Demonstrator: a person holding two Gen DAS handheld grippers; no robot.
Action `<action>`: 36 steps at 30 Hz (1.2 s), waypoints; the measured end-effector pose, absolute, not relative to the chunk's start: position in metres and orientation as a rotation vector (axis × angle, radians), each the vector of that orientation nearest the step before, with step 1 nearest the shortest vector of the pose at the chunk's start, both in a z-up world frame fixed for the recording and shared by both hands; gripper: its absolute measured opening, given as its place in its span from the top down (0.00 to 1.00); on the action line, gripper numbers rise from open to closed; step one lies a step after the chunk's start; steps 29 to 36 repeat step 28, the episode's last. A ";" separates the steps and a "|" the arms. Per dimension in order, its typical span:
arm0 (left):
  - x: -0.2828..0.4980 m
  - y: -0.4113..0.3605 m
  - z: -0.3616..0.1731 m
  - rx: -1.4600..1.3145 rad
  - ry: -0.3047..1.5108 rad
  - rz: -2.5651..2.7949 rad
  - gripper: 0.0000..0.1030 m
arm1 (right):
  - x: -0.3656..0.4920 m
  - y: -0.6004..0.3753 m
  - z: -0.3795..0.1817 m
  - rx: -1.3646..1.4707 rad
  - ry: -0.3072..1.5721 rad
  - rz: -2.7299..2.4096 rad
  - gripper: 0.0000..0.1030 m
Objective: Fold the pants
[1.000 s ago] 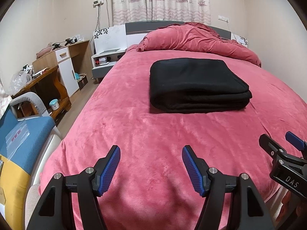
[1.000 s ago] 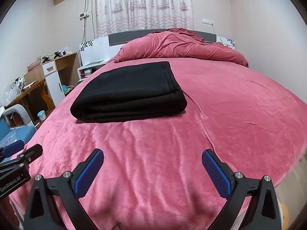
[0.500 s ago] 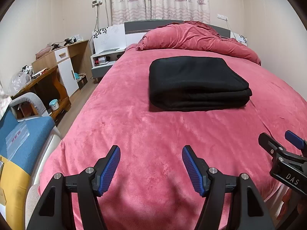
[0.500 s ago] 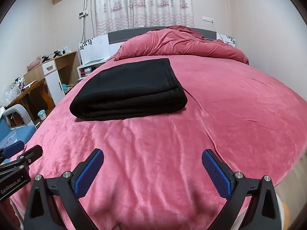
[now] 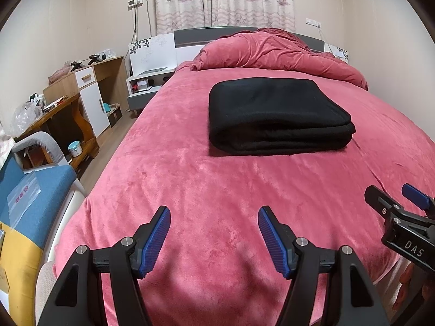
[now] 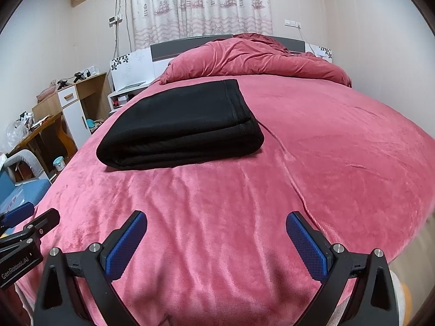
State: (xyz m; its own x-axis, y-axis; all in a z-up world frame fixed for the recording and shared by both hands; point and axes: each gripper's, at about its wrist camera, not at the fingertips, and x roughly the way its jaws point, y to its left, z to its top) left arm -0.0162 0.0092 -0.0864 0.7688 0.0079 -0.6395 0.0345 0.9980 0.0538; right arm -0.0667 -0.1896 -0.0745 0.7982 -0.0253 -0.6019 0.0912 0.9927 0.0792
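Black pants (image 5: 274,114) lie folded in a neat stacked rectangle mid-bed on the red blanket (image 5: 217,190), well apart from both tools; the left gripper (image 5: 214,233) and right gripper (image 6: 216,243) hover near the foot of the bed, fingers spread wide and holding nothing; the folding looks finished, so any last touch should be a light press squaring the edges; waistband and legs are buried in the layers and cannot be told apart.
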 end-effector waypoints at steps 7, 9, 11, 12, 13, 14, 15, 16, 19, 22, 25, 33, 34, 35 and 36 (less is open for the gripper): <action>-0.016 0.011 -0.088 0.057 0.707 -0.017 0.34 | -0.066 -0.190 -0.075 0.108 0.648 -0.060 0.00; -0.016 0.011 -0.088 0.057 0.709 -0.013 0.34 | -0.066 -0.190 -0.076 0.109 0.649 -0.060 0.00; -0.017 0.011 -0.089 0.060 0.710 -0.008 0.34 | -0.065 -0.190 -0.076 0.110 0.651 -0.060 0.00; -0.017 0.011 -0.089 0.062 0.709 -0.004 0.34 | -0.065 -0.191 -0.076 0.111 0.652 -0.061 0.00; -0.017 0.010 -0.089 0.065 0.708 -0.004 0.34 | -0.065 -0.191 -0.077 0.112 0.653 -0.059 0.00; -0.018 0.010 -0.089 0.070 0.707 -0.008 0.34 | -0.065 -0.191 -0.077 0.114 0.654 -0.058 0.00; -0.018 0.009 -0.089 0.073 0.707 -0.012 0.34 | -0.064 -0.191 -0.077 0.113 0.656 -0.059 0.00; -0.018 0.008 -0.089 0.073 0.709 -0.015 0.34 | -0.064 -0.191 -0.078 0.114 0.657 -0.059 0.00; -0.018 0.007 -0.090 0.076 0.713 -0.020 0.34 | -0.064 -0.192 -0.078 0.114 0.659 -0.060 0.00; -0.018 0.007 -0.091 0.076 0.719 -0.021 0.34 | -0.064 -0.192 -0.078 0.117 0.660 -0.059 0.00; -0.017 0.007 -0.092 0.073 0.726 -0.019 0.34 | -0.063 -0.192 -0.080 0.119 0.664 -0.058 0.00; -0.015 0.007 -0.093 0.074 0.732 -0.019 0.34 | -0.063 -0.192 -0.080 0.120 0.667 -0.060 0.00; -0.015 0.007 -0.093 0.074 0.732 -0.019 0.34 | -0.063 -0.192 -0.080 0.120 0.667 -0.060 0.00; -0.015 0.007 -0.093 0.074 0.732 -0.019 0.34 | -0.063 -0.192 -0.080 0.120 0.667 -0.060 0.00; -0.015 0.007 -0.093 0.074 0.732 -0.019 0.34 | -0.063 -0.192 -0.080 0.120 0.667 -0.060 0.00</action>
